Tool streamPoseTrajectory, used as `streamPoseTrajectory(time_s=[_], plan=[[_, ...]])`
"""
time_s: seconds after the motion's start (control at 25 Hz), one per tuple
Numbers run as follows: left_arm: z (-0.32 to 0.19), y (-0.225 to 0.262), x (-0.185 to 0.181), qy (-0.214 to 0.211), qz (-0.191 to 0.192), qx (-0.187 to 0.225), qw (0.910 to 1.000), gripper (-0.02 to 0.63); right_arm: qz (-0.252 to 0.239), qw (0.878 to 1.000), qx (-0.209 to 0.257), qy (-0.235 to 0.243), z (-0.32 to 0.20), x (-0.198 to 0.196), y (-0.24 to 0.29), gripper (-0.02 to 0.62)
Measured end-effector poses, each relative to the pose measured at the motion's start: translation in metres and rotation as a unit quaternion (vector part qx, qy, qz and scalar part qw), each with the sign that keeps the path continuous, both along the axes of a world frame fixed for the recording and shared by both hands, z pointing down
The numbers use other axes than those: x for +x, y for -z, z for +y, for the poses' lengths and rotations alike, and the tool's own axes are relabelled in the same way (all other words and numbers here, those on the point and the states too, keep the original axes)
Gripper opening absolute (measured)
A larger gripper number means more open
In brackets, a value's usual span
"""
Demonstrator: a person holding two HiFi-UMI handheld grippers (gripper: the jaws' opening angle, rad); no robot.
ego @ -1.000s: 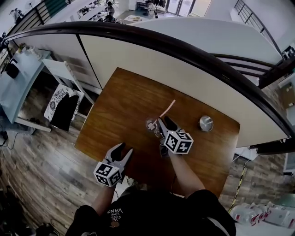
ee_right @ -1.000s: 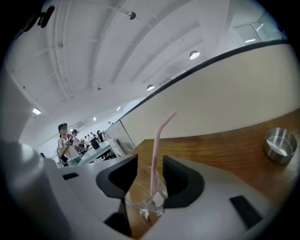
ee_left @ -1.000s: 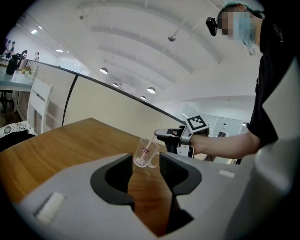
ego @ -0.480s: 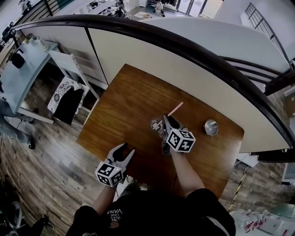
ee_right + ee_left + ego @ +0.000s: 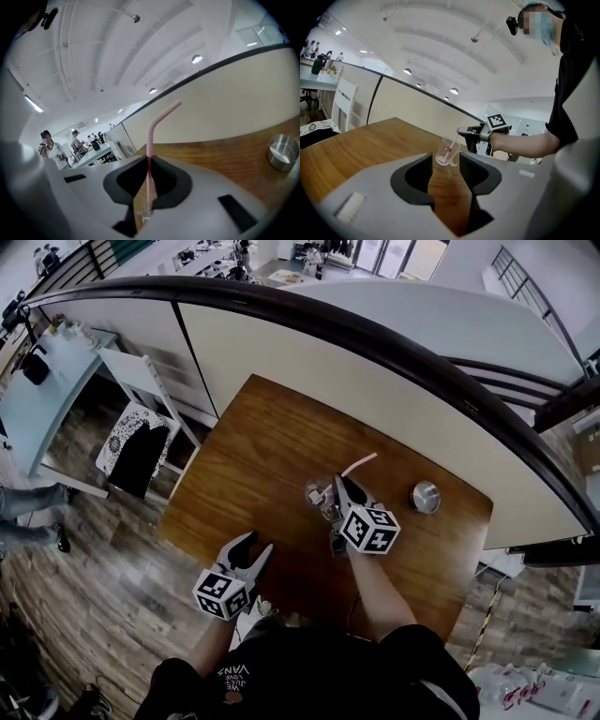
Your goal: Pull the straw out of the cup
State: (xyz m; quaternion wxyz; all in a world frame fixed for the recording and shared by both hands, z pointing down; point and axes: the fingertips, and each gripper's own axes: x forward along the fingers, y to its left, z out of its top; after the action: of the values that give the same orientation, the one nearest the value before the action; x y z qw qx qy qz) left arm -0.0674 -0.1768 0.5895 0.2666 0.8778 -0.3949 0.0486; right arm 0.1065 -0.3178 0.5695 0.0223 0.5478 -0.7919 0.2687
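At the near edge of the brown wooden counter [image 5: 262, 437] the left tool [image 5: 255, 545] hovers spread and empty, while farther in the right tool [image 5: 342, 486] is closing its jaws on the pink bent plastic straw [image 5: 360, 462], which stands in the clear glass cup [image 5: 316, 495].

We're looking into an open-plan office: people [image 5: 48, 149] are standing around desks [image 5: 93, 154] at left, a long partition [image 5: 309, 371] is curving across the top.
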Motion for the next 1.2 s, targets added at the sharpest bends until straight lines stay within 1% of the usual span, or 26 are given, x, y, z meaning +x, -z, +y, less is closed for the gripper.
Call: streamPoseTrajectory(time_s=[0.16,0.56,0.72,0.84,0.92,1.08,1.2], plan=[[0.003,0.005,0.003,-0.007,0.003,0.008,0.9999,0.166,-0.011,1.0,0.023,-0.006,0.01,0.002,0.023,0.037],[0.021,0.02,-0.002,-0.026,0.006,0.023,0.9994,0.166,-0.015,0.996,0.082,-0.022,0.046,0.002,0.083,0.037],[0.029,0.026,-0.003,-0.033,0.006,0.031,0.999,0.165,-0.013,0.995,0.098,-0.034,0.067,0.006,0.1,0.037],[0.035,0.031,-0.002,-0.043,0.006,0.04,0.9983,0.164,-0.009,0.994,0.101,-0.045,0.085,0.009,0.104,0.035],[0.04,0.033,-0.001,-0.05,0.005,0.047,0.9976,0.153,-0.007,0.994,0.099,-0.053,0.097,0.011,0.103,0.035],[0.051,0.042,0.002,-0.066,0.008,0.063,0.9958,0.1,-0.004,0.993,0.094,-0.067,0.122,0.011,0.1,0.035],[0.058,0.047,0.002,-0.078,0.012,0.072,0.9943,0.077,-0.001,0.993,0.092,-0.075,0.138,0.01,0.098,0.035]])
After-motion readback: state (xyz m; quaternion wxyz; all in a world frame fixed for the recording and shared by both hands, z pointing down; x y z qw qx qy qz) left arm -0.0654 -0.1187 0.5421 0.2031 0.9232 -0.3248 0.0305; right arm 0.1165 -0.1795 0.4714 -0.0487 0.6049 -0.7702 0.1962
